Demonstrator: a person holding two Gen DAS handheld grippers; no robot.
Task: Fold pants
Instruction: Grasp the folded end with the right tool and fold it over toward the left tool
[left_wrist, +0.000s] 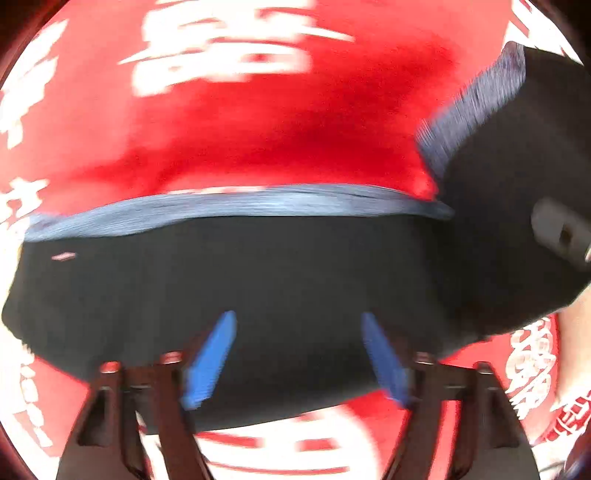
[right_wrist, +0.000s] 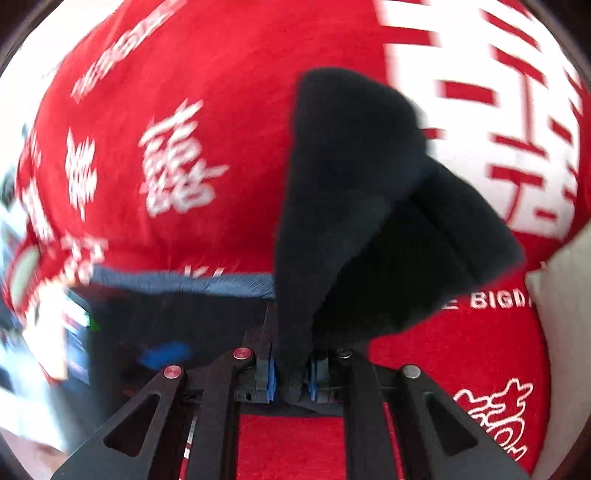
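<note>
Black pants (left_wrist: 258, 288) lie flat on a red cloth, with a blue-grey band (left_wrist: 236, 206) along their far edge. My left gripper (left_wrist: 297, 315) hovers over the near part of them, open, blue pads (left_wrist: 212, 360) wide apart with nothing pinched. At the right a raised fold of the pants (left_wrist: 517, 166) stands up. In the right wrist view my right gripper (right_wrist: 291, 376) is shut on a black flap of the pants (right_wrist: 351, 203), which hangs lifted above the cloth. The blue-grey band (right_wrist: 184, 282) shows to its left. Both views are blurred.
A red cloth with white characters (left_wrist: 258, 122) covers the whole surface under the pants (right_wrist: 184, 92). A pale object (right_wrist: 565, 302) borders it at the right. Blurred clutter (right_wrist: 55, 325) sits at the left edge.
</note>
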